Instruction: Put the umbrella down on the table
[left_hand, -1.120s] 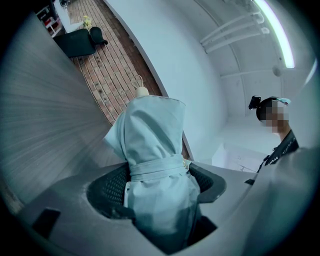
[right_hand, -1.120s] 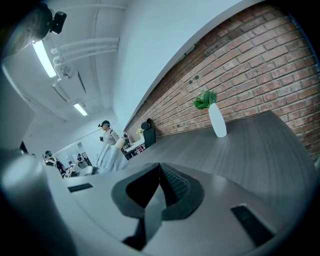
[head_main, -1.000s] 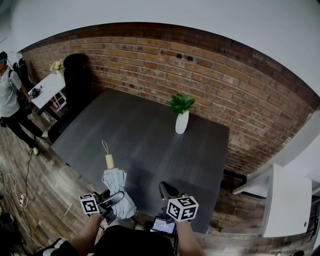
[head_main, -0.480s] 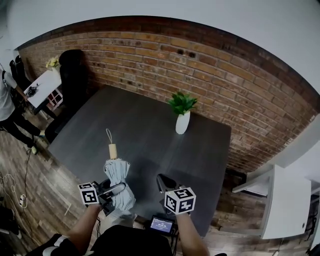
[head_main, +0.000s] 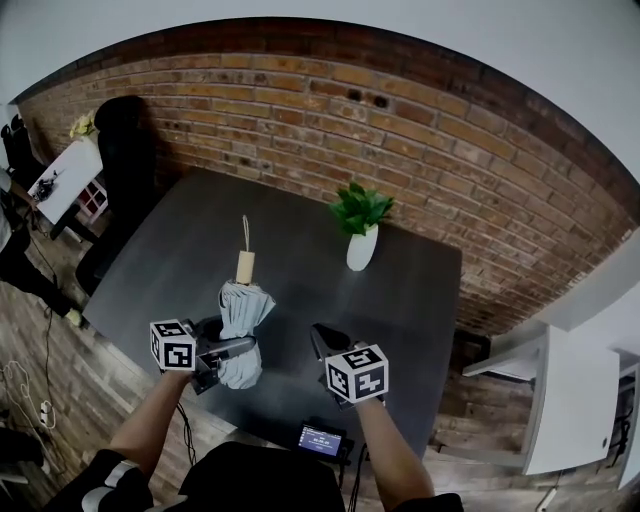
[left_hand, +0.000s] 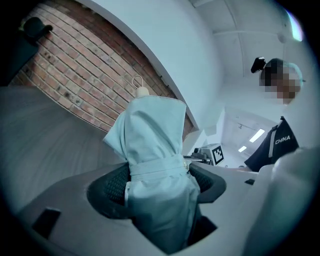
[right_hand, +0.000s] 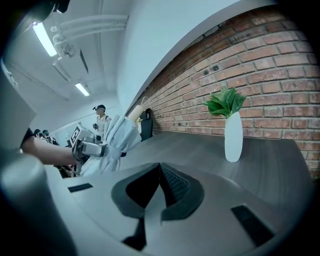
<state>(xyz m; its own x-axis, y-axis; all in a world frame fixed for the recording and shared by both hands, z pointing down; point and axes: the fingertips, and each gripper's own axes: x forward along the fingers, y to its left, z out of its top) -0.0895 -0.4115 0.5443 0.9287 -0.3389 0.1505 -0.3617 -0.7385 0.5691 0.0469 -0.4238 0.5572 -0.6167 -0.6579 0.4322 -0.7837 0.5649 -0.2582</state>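
Pale folded umbrella (head_main: 243, 318), strapped shut, is clamped between the wide-set jaws of the left claw (head_main: 228, 352), over the near part of the dark table (head_main: 400, 300). Its wooden handle (head_main: 245, 267) points toward the brick wall (head_main: 450, 150). Just beside it, the right claw (head_main: 325, 340) hovers with its jaws together on nothing.

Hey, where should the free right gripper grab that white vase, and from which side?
Probably the vase at its narrow upright body, midway, below the leaves. Come in level from the near edge of the table, jaws either side; from above the leaves block the neck.
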